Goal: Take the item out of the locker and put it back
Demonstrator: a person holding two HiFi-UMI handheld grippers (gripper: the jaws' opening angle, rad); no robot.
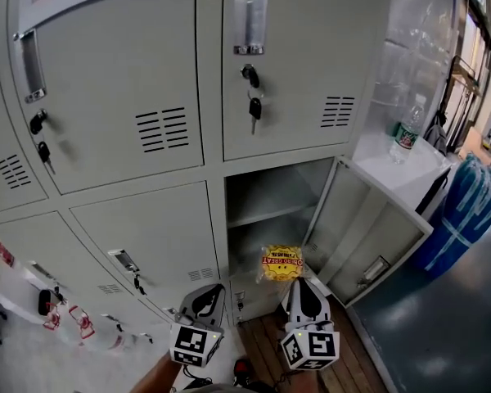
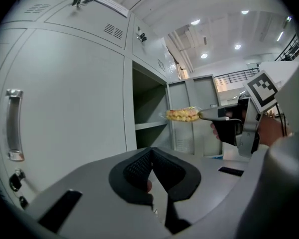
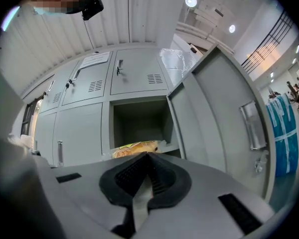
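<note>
The yellow snack packet hangs in the air at the mouth of the open locker compartment, about level with the shelf inside it; whether it has crossed the threshold I cannot tell; the right gripper pinches the packet by its near edge, jaws pressed tight on the wrapper. The left gripper is just beside it on the left, jaws pressed together with nothing between them, pointing at the closed door next to the opening. The compartment's own door stands swung out to the right; a key hangs from the lock of the locker above; further right, a water bottle stands upright on a white worktop, with a blue bundle on the floor beyond it.
</note>
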